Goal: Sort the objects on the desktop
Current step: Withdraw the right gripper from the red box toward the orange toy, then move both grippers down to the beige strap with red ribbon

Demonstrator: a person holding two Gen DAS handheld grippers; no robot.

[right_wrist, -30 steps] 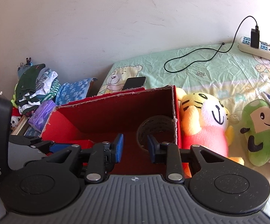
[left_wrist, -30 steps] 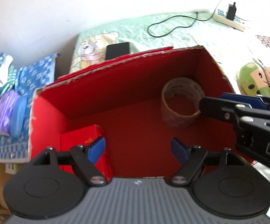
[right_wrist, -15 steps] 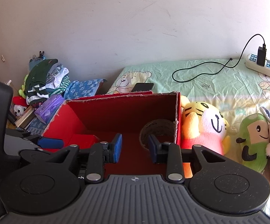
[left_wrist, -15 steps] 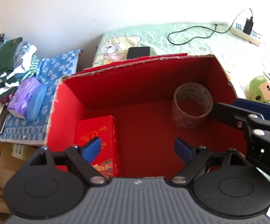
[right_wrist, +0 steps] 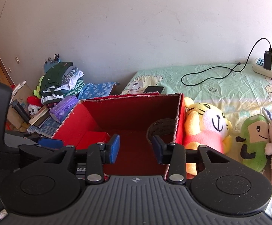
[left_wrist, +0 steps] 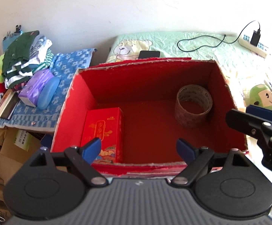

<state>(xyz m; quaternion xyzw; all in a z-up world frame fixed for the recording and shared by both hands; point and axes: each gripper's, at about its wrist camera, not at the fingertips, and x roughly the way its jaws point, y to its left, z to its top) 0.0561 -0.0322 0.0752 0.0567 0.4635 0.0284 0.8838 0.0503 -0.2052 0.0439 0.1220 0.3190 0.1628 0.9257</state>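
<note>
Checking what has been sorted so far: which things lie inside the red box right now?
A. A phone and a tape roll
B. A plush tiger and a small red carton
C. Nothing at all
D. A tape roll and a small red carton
D: inside the red box, the tape roll stands near its right wall and the small red carton lies against its left wall.

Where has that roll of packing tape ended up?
The roll of packing tape stands inside the red cardboard box, in its far right corner as the left wrist view shows it, well apart from the red carton at the box's left wall.
</note>
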